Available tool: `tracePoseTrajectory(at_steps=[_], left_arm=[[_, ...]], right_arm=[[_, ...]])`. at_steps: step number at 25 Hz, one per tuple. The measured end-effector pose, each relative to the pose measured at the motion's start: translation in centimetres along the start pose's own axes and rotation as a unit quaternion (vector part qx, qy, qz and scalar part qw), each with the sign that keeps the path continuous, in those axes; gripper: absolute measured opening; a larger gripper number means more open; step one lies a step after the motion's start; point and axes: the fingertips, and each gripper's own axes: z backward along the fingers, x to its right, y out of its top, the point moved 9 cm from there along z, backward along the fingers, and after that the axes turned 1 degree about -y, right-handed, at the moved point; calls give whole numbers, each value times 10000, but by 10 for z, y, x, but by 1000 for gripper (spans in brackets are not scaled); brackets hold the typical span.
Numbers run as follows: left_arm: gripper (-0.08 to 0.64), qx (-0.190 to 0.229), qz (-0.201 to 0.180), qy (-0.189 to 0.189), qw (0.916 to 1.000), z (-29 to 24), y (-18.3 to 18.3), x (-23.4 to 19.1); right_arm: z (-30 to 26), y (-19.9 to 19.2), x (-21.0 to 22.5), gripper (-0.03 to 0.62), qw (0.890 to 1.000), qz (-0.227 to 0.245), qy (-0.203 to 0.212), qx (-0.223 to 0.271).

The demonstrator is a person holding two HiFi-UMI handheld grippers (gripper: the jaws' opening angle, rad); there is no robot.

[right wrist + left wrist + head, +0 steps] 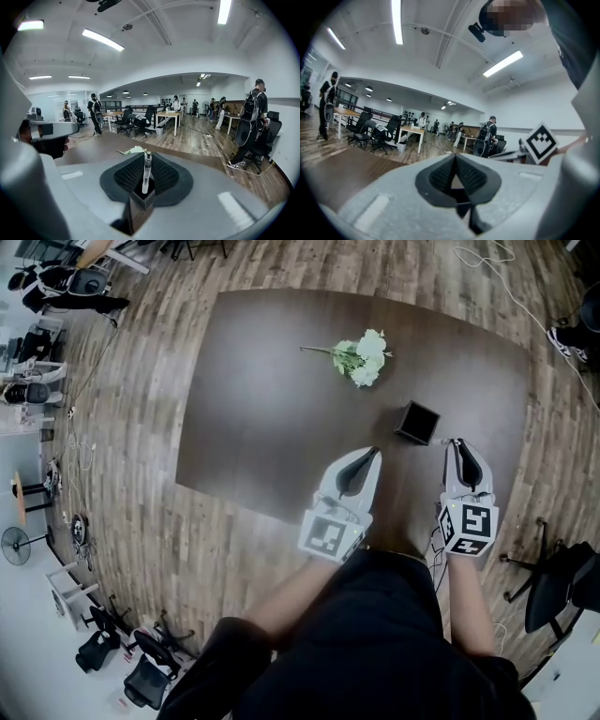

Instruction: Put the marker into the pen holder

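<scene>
The right gripper (pixel 146 158) has its fingers clamped on a pale marker (pixel 146 172), held upright. The marker's lower end seems to dip into the mouth of the square black pen holder (pixel 140 199) just below, though the overlap is hard to judge. The holder stands on the brown bench (pixel 272 418), near a bunch of white flowers (pixel 361 357). The left gripper (pixel 454 158) hangs beside it, fingers together on nothing.
</scene>
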Motion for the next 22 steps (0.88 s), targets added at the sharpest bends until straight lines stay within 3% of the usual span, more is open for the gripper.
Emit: tracePoseTrajectory(at_steps=[5,11,22], left_arm=[[0,-107,-84,61,9999,-7,-5,-15],[0,-77,161,130,9998,-17,-4,-27],[0,-305,92,303,9990,-15,-17,-53]], right_arm=[[-24,0,4,49,9999,40,-4,-108],[-53,-11,5,49,9996,99,57,-273],[-104,-52,-4,49,9967,227,252,-740]])
